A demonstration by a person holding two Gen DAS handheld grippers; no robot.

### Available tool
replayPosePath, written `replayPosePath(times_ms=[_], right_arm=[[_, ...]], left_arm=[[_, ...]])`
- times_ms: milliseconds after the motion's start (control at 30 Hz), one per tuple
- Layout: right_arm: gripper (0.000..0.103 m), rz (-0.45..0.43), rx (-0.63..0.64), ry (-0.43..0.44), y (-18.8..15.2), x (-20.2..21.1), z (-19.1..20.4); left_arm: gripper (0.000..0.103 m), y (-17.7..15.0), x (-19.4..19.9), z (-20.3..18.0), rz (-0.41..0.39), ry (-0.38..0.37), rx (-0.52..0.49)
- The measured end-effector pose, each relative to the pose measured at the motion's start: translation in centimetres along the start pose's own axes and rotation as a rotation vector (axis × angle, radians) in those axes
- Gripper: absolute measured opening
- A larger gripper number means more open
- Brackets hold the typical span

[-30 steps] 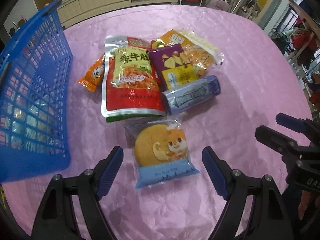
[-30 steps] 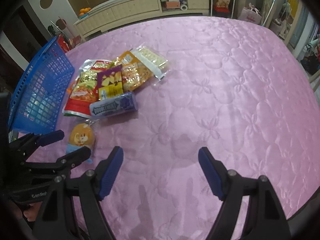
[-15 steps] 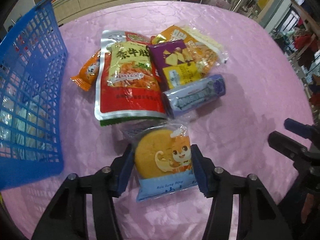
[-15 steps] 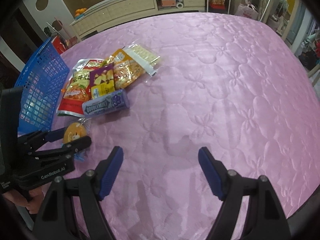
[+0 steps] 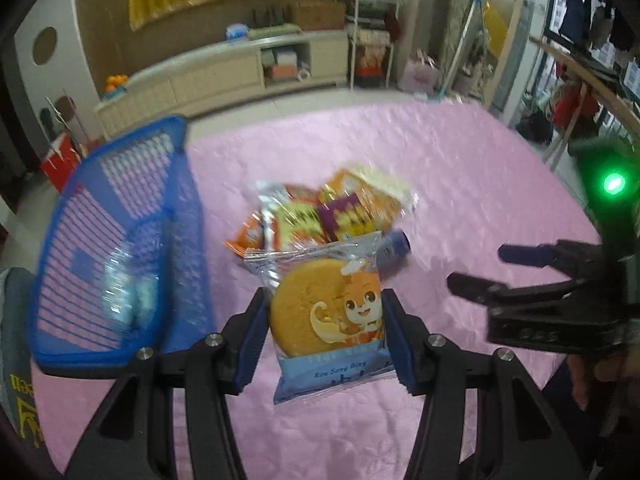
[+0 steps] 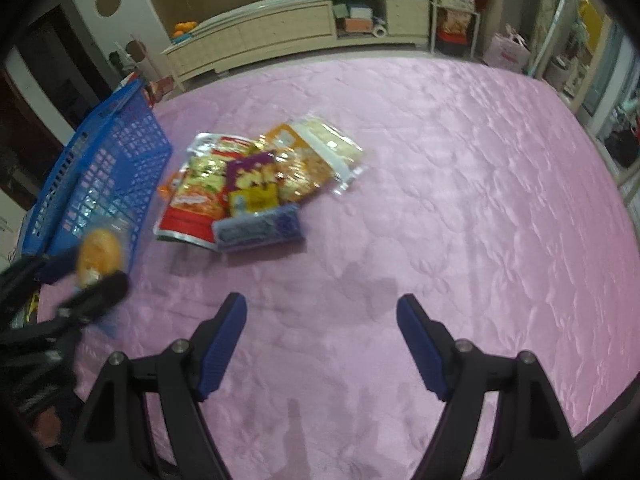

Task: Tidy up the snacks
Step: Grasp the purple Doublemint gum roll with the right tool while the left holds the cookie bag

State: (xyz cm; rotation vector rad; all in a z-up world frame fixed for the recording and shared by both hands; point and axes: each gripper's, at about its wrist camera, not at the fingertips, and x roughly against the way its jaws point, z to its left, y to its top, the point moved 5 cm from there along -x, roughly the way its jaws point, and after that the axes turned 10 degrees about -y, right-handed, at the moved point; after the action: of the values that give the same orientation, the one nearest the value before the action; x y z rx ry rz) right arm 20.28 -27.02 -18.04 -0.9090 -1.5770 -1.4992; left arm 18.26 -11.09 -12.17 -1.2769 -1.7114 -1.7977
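Note:
My left gripper (image 5: 325,338) is shut on a round yellow cake packet (image 5: 328,316) with a cartoon fox and holds it above the pink tablecloth; it also shows in the right wrist view (image 6: 98,256), lifted beside the blue basket (image 6: 96,176). The basket (image 5: 120,248) stands just left of the packet. The snack pile (image 5: 332,210) lies behind it: a red pouch (image 6: 192,204), a purple packet (image 6: 252,184), an orange bag (image 6: 304,160) and a blue gum pack (image 6: 258,228). My right gripper (image 6: 322,344) is open and empty over bare cloth.
The pink quilted tablecloth (image 6: 460,184) covers a wide round table. The right gripper (image 5: 532,280) shows at the right in the left wrist view. A long cabinet (image 6: 288,28) and shelves stand beyond the far edge.
My left gripper closed on the cake packet and lifted it off the cloth, toward the basket side. The right gripper stayed open and barely moved.

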Motion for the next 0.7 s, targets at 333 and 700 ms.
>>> replayPosePath(times_ms=[333,700], right_arm=[[0.082,-0.003,0.074,-0.026,2.1,-2.7,3.5],[0.089,0.054,0.141,-0.022,3.6,-7.6,5.7]], left_arm=[[0.052,2.3,1.6,4.9,-0.051,0.088,0.003],[0.052,2.6,0.8,6.4,-0.047,0.075,0.029]])
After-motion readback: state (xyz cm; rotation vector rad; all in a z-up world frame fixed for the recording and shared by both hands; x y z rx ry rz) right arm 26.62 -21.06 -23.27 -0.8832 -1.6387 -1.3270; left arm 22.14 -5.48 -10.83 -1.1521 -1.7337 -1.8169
